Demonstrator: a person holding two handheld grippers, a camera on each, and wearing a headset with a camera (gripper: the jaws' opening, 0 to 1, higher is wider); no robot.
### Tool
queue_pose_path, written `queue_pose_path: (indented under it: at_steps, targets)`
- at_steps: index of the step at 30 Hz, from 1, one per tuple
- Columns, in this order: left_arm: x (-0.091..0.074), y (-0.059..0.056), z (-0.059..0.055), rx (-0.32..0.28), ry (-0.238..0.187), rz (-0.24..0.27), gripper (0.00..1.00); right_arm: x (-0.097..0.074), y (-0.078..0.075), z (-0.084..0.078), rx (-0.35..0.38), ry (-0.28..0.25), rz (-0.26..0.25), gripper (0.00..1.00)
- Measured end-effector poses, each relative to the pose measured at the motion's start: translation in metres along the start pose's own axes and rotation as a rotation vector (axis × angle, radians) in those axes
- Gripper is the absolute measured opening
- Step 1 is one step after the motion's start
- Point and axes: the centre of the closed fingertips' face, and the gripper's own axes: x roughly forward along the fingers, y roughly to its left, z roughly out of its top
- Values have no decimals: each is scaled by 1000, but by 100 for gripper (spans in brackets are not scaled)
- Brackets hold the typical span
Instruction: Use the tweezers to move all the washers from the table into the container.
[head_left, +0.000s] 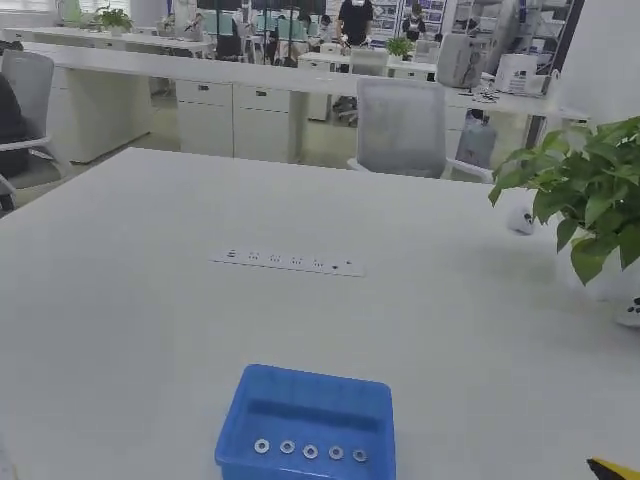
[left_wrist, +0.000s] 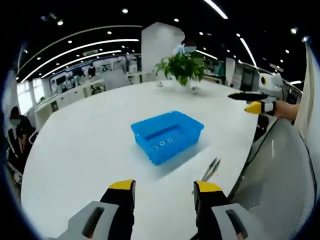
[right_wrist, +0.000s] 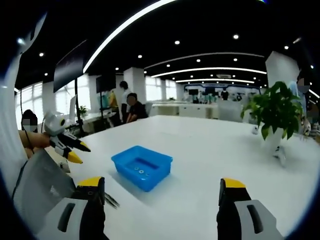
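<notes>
Washers (head_left: 310, 451), five of them, lie in a row on the floor of the blue container (head_left: 305, 395), along its near wall; the same row shows as small pale rings inside the container in the left gripper view (left_wrist: 165, 144); every washer I can make out is inside it, so the moving looks done, or very nearly so, as far as the table (head_left: 150, 300) around the container shows; the strip of tabletop nearest the person is cut off in the head view, so a stray one there cannot be ruled out; tweezers (left_wrist: 211, 170) lie flat on the table just on the person's side of the container, apart from it and held by nothing; left gripper (left_wrist: 165, 186) hangs on that same side of the container, jaws spread wide with nothing between them; right gripper (right_wrist: 162, 183) also faces the container, jaws parted wider, holding nothing; beyond the container stands a potted plant (head_left: 590, 195).
</notes>
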Motion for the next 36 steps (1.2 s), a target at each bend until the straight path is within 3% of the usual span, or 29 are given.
queue_pose_path:
  at_steps: [2,4,6,8,10,11,15,16,20,24,31,36]
  targets:
    - [-6,4,14,-32,-97,43,55,-1,-5,0,5,-5,-20,94]
    - [-10,6,23,-59,-157,64,64,-3,-8,1,13,-11,-33,95]
    - [-11,6,32,-64,-201,83,69,-3,-10,2,15,-16,-47,96]
    - [-13,8,35,-37,-208,104,73,-4,-12,3,20,-24,-54,96]
    - [-15,10,42,-44,-247,124,78,-5,-14,5,23,-36,-62,96]
    - [-16,10,46,-64,-283,124,81,-6,-15,7,25,-46,-68,96]
    - [-21,21,50,-102,-334,172,92,-7,-18,11,28,-73,-87,98]
    - [-23,25,53,-124,-365,187,95,-8,-19,11,24,-75,-96,99]
    - [-30,29,65,-200,-469,168,99,-11,-26,13,30,-87,-126,99]
    - [-29,31,62,-203,-459,179,99,-12,-31,11,46,-88,-147,99]
    - [-25,27,61,-157,-436,180,99,-15,-38,11,61,-98,-171,99]
    - [-20,23,58,-152,-404,158,99,-15,-40,8,72,-91,-176,99]
